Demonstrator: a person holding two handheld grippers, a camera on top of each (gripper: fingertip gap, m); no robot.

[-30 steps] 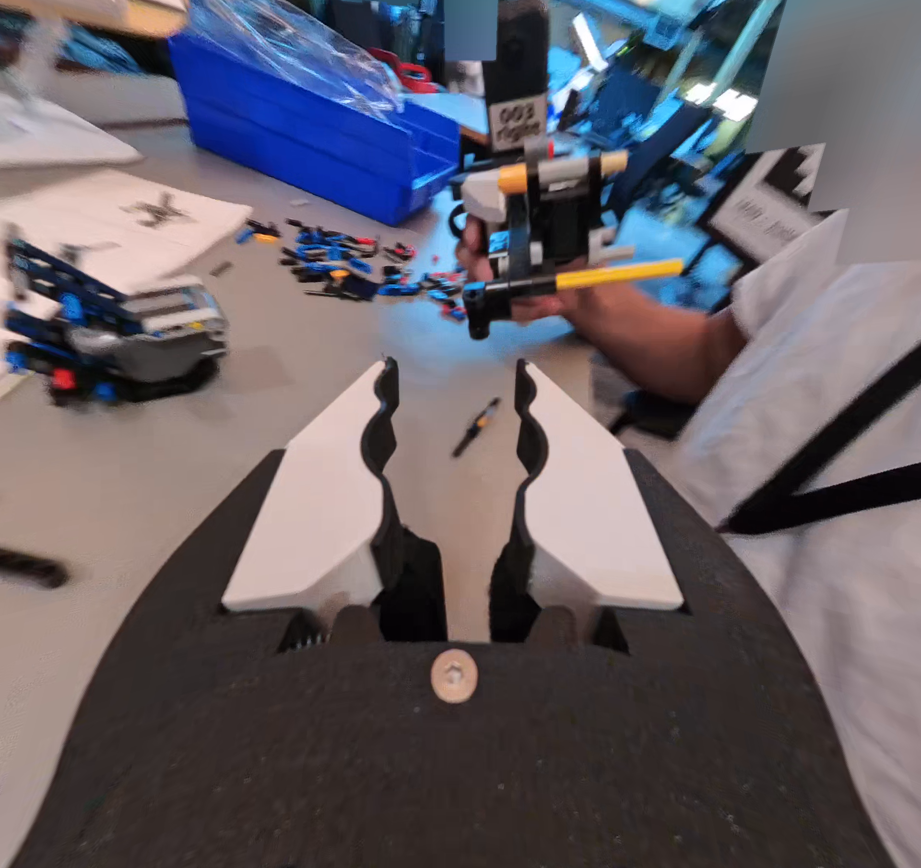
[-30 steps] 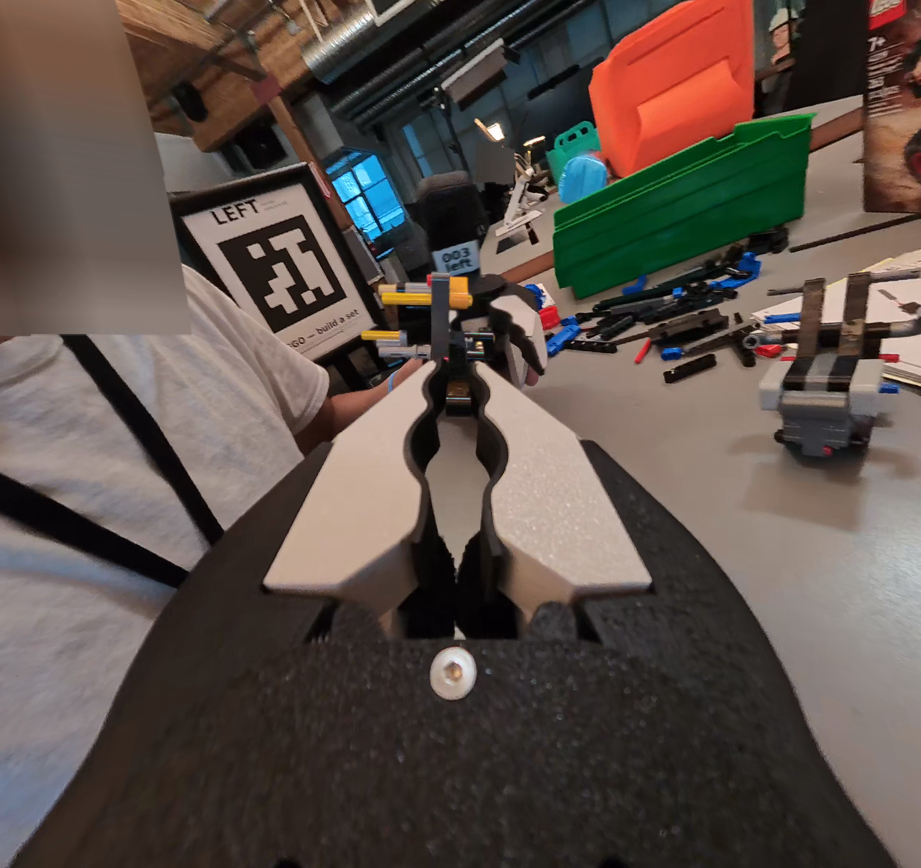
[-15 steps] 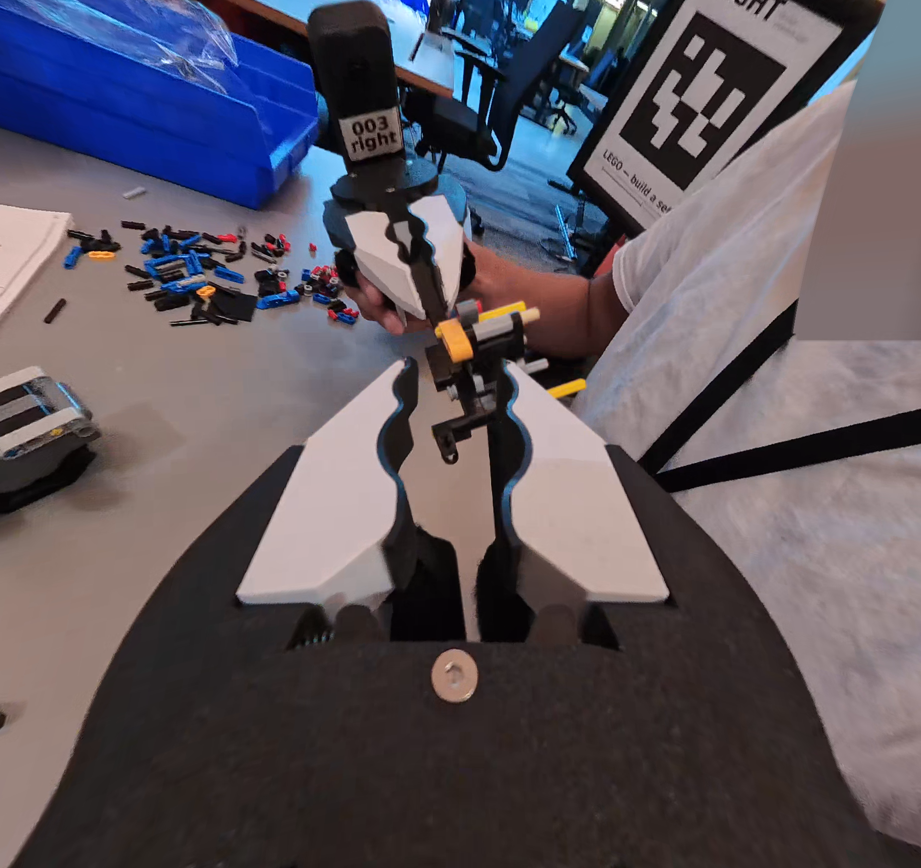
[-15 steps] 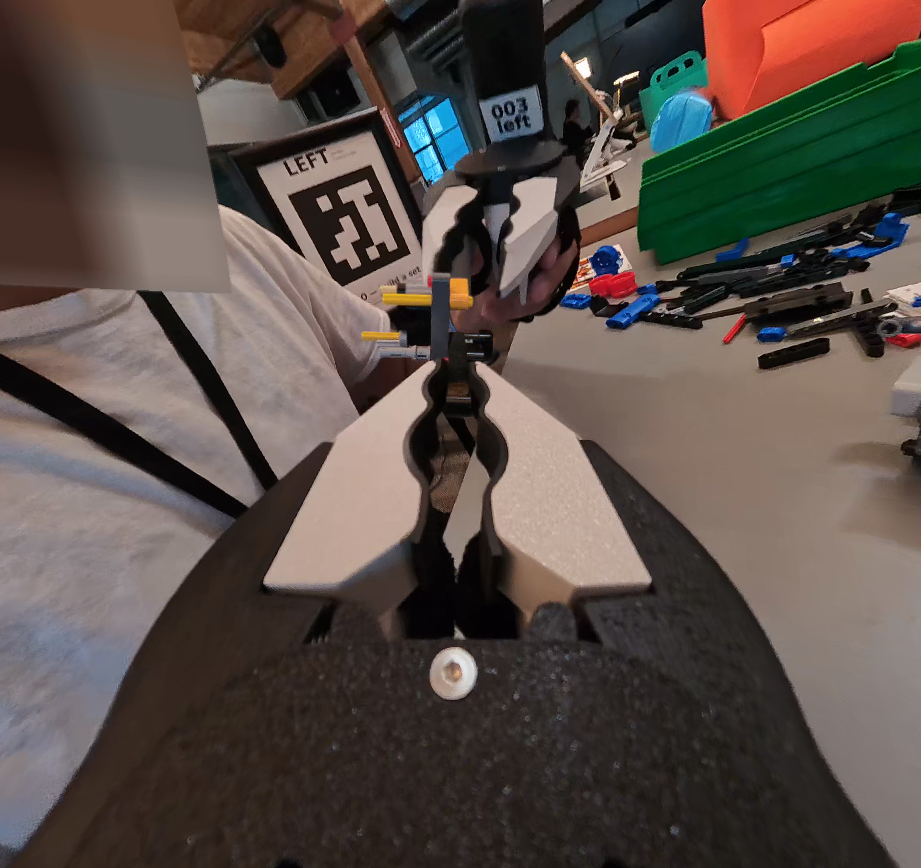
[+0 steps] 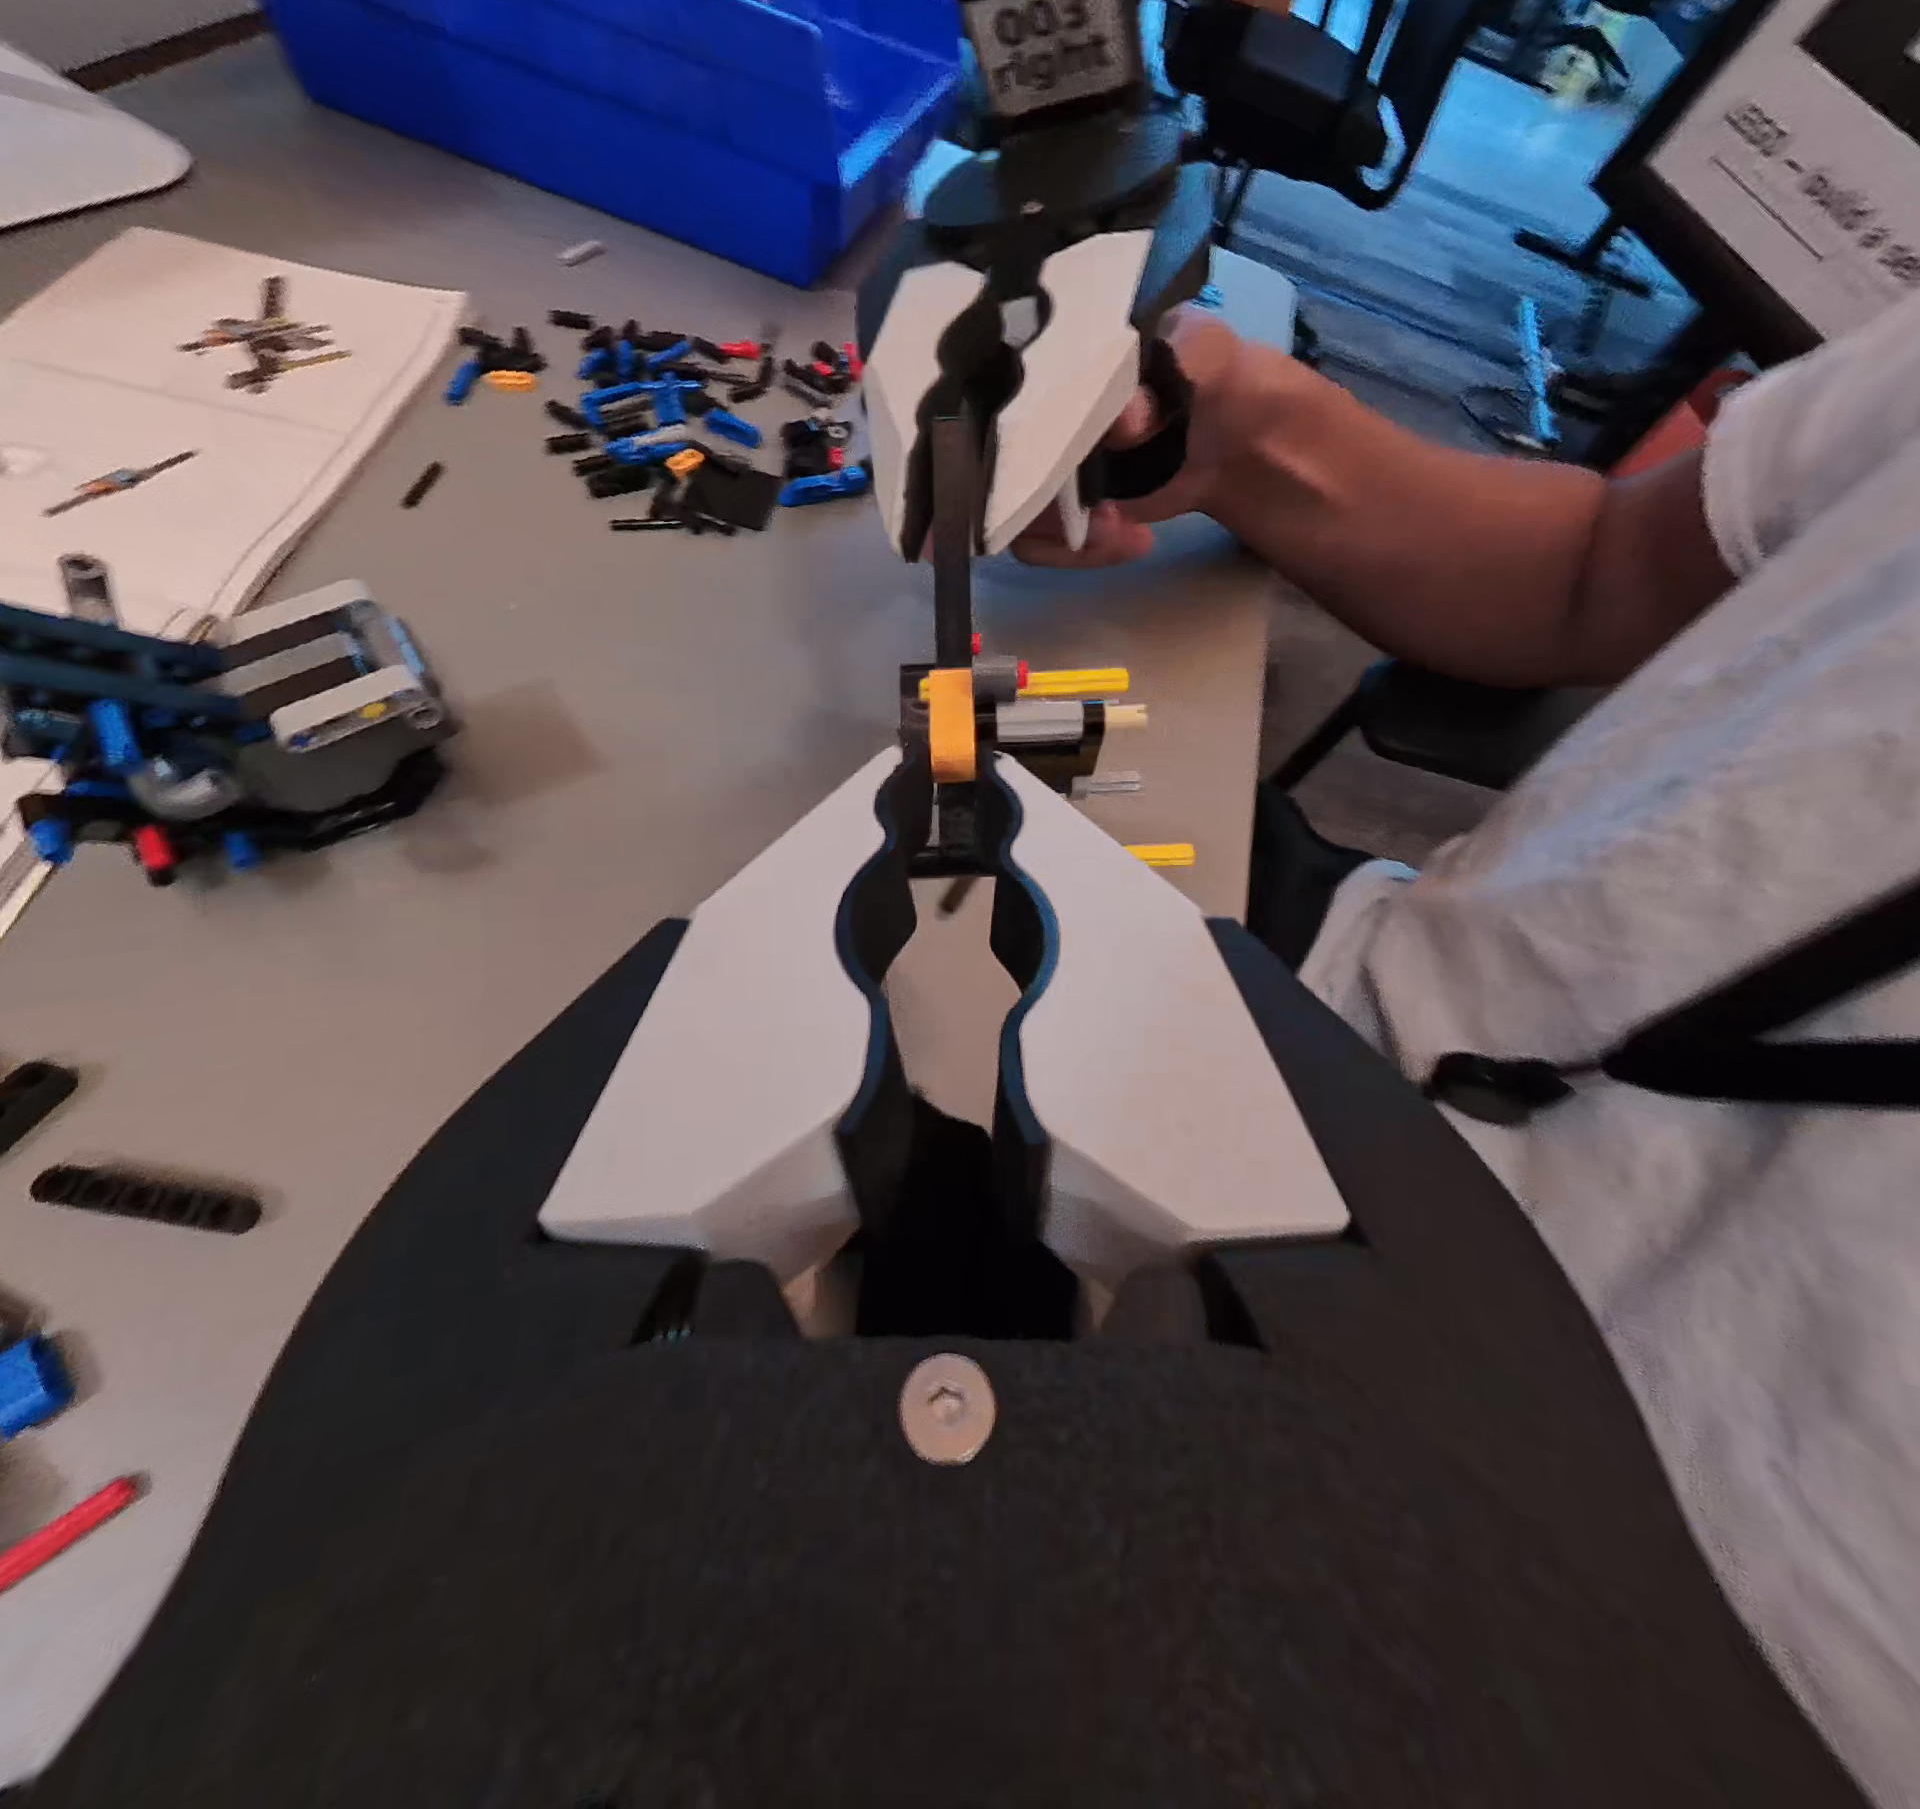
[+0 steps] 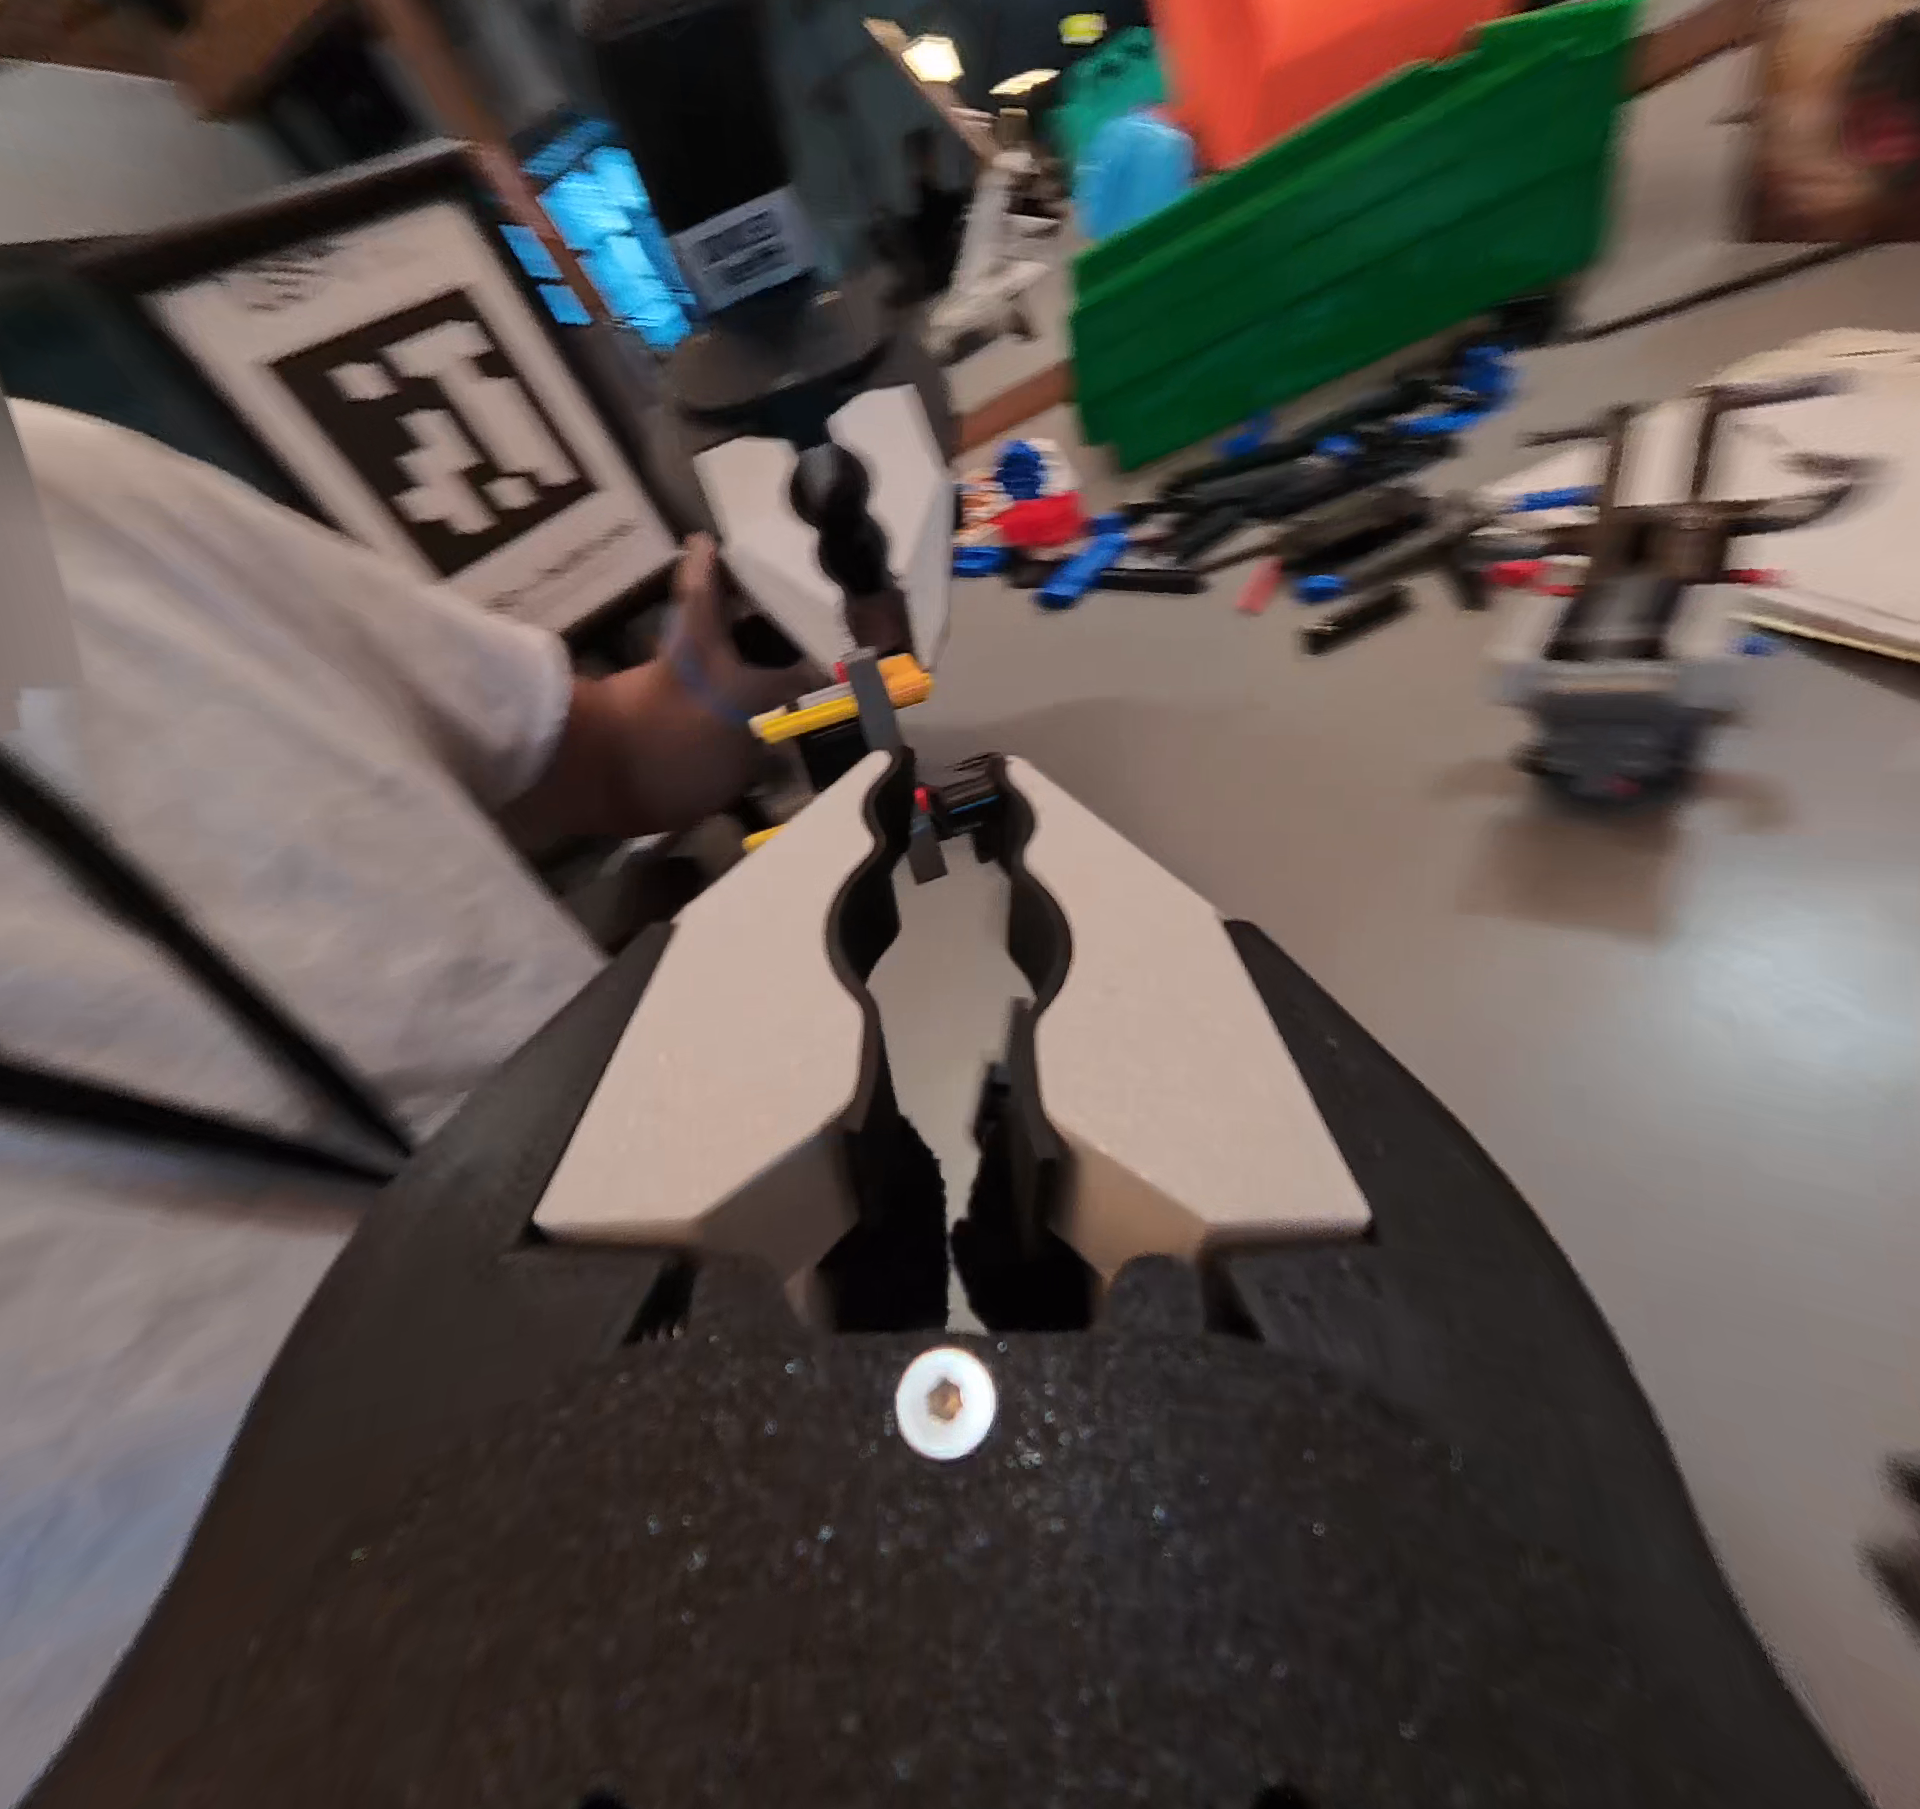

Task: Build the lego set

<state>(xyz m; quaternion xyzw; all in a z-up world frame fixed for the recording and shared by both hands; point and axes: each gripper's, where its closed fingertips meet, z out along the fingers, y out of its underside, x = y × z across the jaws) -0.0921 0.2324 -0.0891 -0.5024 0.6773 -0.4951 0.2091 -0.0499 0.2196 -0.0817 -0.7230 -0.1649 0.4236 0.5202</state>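
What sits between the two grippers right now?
The small lego assembly: the left gripper pinches its lower end, and its black beam runs up into the right gripper. Left wrist view shows it best.

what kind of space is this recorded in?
Looks like a shared workshop or lab, probably: grey worktable strewn with loose Lego parts, stacked blue bins, a green bin, and office chairs behind.

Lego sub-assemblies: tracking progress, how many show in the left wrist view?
2: small yellow-black one held up centre; larger grey one on the table, left. Others may be hidden.
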